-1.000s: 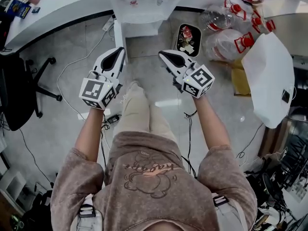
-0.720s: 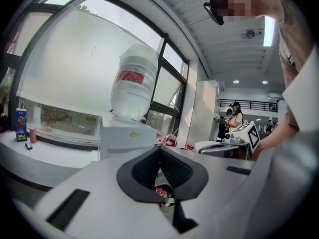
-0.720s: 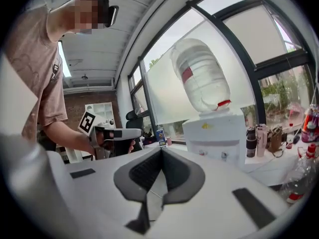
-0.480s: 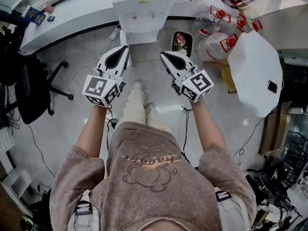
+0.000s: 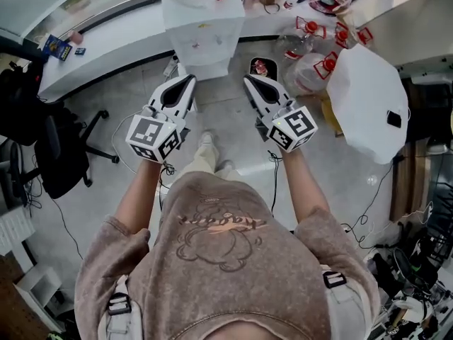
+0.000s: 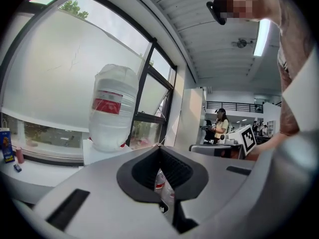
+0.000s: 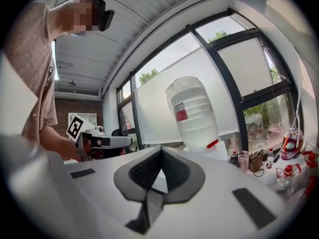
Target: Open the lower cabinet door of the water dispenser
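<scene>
The white water dispenser (image 5: 203, 28) stands against the counter straight ahead, with a clear water bottle (image 6: 112, 107) upside down on top, also the bottle (image 7: 192, 112) in the right gripper view. From this steep angle I cannot make out its lower cabinet door. My left gripper (image 5: 187, 83) and right gripper (image 5: 250, 82) are held side by side in the air, a short way in front of the dispenser and apart from it. Both point level at its upper part. Both are shut with nothing between the jaws.
Several empty water jugs with red caps (image 5: 311, 48) lie on the floor to the dispenser's right, beside a small bin (image 5: 260, 67) and a large white panel (image 5: 368, 98). An office chair (image 5: 53, 147) stands at the left. Cables run over the floor (image 5: 106, 168). A white counter (image 5: 106, 34) curves behind.
Both grippers have risen together and now face the bottle on top of the dispenser. The head view has lifted too. The jaws stayed shut.
</scene>
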